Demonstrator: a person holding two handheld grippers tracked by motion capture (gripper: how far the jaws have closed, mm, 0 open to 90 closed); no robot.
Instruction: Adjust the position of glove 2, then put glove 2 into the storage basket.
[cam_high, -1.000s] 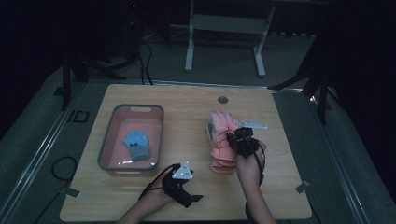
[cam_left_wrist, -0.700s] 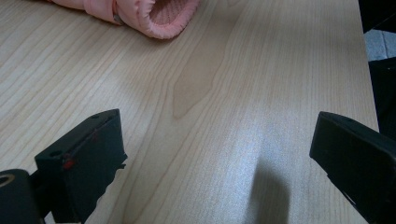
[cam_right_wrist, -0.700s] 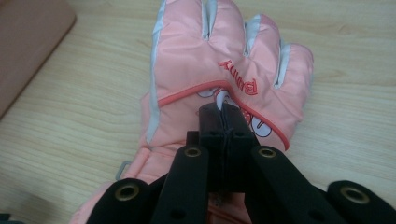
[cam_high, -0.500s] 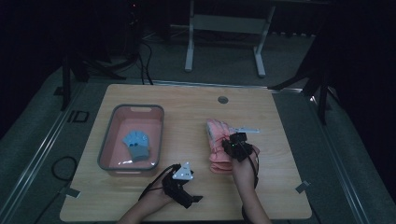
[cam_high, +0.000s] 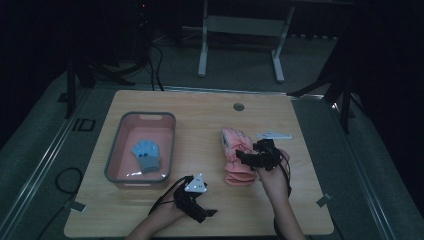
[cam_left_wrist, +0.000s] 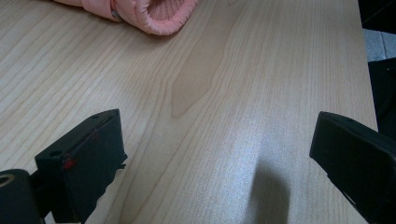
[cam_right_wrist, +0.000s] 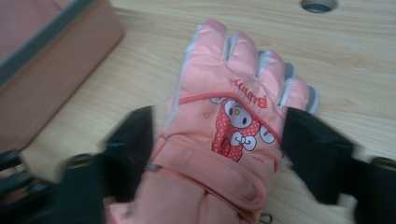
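Right hand-held gripper wide astride pink glove

Dark lab, wooden table, stands, floor cables

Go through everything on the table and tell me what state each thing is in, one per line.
Pink glove: flat on the table, fingers pointing away, between the right gripper's jaws.
Blue glove: lying in the bin.
Bin: open-topped, holds just the blue glove.
Right gripper: open, a jaw on each side of the pink glove.
Left gripper: open, holding nothing, over bare table.
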